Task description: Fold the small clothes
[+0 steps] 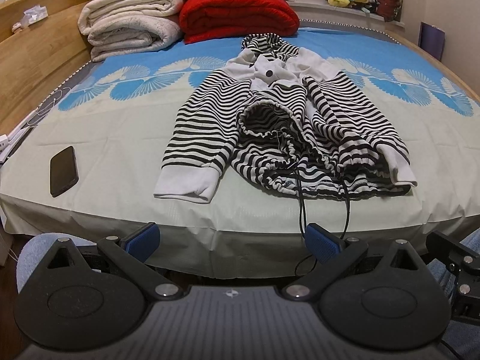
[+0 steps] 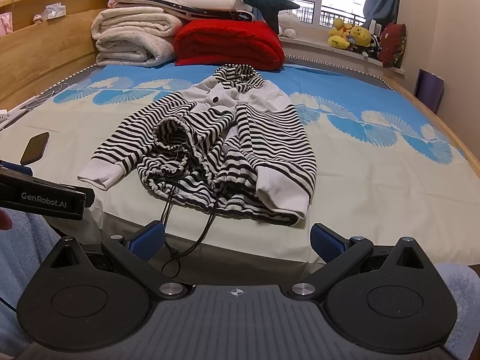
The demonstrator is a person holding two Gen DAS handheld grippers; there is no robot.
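Note:
A small black-and-white striped hooded top (image 1: 282, 126) (image 2: 216, 150) lies on the bed near its front edge, hood at the far end. Both sleeves are laid in along the body, white cuffs (image 1: 186, 180) (image 2: 282, 192) toward me. The gathered hem is rumpled open, and its black drawstring (image 1: 303, 207) (image 2: 180, 234) hangs over the bed's edge. My left gripper (image 1: 232, 244) is open, held off the front edge, short of the top. My right gripper (image 2: 237, 241) is open too, just in front of the hem, with nothing between its fingers. The left gripper's body (image 2: 45, 199) shows at the right view's left side.
A dark phone (image 1: 63, 171) (image 2: 35, 147) lies on the sheet to the left. Folded white blankets (image 1: 129, 27) and a red blanket (image 1: 237, 15) are stacked at the bed's far end by the wooden headboard (image 1: 36, 48). Plush toys (image 2: 354, 36) sit on the windowsill.

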